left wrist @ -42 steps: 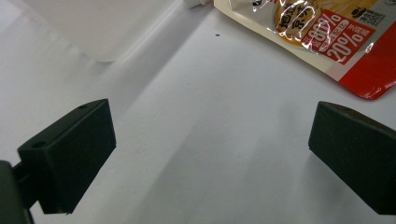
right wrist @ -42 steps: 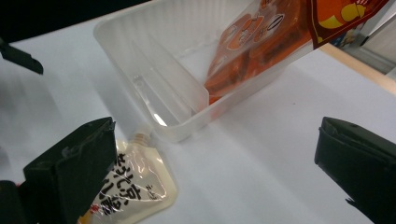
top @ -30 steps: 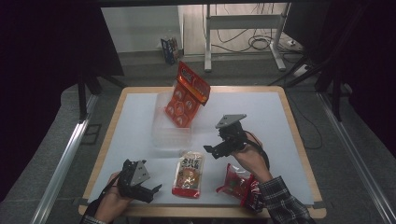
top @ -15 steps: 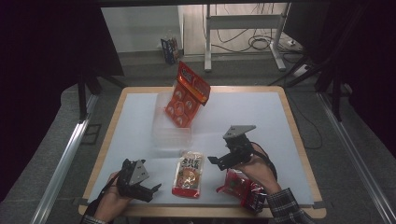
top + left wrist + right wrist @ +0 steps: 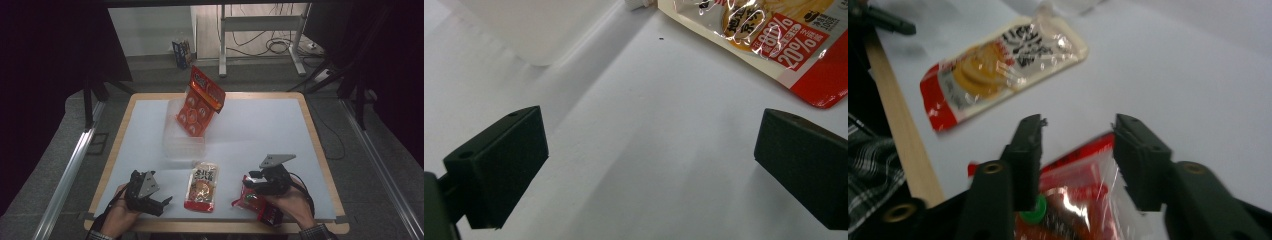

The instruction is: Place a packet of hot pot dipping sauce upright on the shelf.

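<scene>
- Right gripper (image 5: pixel 250 186) sits at the near right edge of the bench (image 5: pixel 260 130), right over the red snack packet (image 5: pixel 257 202). Jaws have just been closing; in the right gripper view (image 5: pixel 1077 145) they straddle the packet's top edge with a gap between them. Can't tell whether the pads touch the film.
- Red snack packet (image 5: pixel 1078 200) lies flat at the near edge, its near end beside the right hand (image 5: pixel 292 207).
- Left gripper (image 5: pixel 162 202) rests near the near left corner, held in the left hand (image 5: pixel 117 217). Jaws wide apart, bare white bench between them in the left gripper view (image 5: pixel 646 165).
- Cream-and-red food pouch (image 5: pixel 201 186) lies flat between the two grippers, apart from both.
- Further back: clear plastic tray (image 5: pixel 182 142) mid-bench.
- Orange snack bag (image 5: pixel 199 102) stands tilted on the tray's far side.
</scene>
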`<action>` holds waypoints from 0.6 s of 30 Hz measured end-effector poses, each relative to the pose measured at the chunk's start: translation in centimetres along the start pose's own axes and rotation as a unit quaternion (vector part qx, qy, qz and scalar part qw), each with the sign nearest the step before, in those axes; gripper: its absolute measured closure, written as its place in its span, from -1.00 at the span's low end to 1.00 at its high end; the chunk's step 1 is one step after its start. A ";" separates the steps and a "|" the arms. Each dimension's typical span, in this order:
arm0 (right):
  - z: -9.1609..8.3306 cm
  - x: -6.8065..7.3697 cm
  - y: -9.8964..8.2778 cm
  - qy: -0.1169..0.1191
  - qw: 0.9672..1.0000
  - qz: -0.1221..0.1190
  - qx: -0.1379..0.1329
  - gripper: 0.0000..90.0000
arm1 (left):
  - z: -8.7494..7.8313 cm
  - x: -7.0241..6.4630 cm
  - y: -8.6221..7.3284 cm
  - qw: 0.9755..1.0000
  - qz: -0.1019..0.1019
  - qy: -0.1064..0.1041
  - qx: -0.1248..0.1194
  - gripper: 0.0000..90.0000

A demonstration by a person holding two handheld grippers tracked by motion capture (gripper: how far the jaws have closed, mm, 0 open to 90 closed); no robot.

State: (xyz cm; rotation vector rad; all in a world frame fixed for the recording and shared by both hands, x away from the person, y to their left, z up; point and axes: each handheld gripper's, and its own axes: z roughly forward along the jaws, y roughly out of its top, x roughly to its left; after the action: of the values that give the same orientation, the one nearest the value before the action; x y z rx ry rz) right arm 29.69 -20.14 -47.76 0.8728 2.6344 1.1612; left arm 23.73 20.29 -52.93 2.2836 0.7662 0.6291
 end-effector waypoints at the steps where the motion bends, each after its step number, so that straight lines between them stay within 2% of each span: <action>1: -0.2 0.2 -0.3 -0.001 1.000 -0.005 0.003 0.44 | 0.0 0.0 0.0 1.000 0.000 0.000 0.000 -0.98; 4: -0.9 0.8 -1.2 -0.016 0.999 -0.024 0.013 0.69 | 0.0 0.0 0.0 1.000 0.000 0.001 0.000 -0.98; 8: -1.5 1.4 -2.6 -0.026 0.999 -0.020 0.036 0.95 | 0.0 0.0 0.0 1.000 0.000 0.002 0.001 -0.98; 10: -1.6 1.5 -3.5 -0.022 0.999 -0.013 0.047 0.96 | 0.0 0.0 0.0 1.000 0.000 0.003 0.001 -0.98; 12: -1.6 1.8 -4.2 -0.029 0.998 -0.008 0.061 0.96 | 0.0 0.0 0.0 1.000 0.001 0.004 0.002 -0.98; 18: -2.2 2.7 -5.6 -0.027 0.997 -0.004 0.078 0.96 | 0.0 0.0 0.0 1.000 0.000 0.004 0.001 -0.98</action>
State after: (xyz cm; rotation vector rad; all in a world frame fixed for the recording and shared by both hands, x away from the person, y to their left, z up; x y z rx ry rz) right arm 24.19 -22.99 -49.93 0.9054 2.7112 0.9256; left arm 23.75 20.27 -52.92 2.2832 0.7710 0.6371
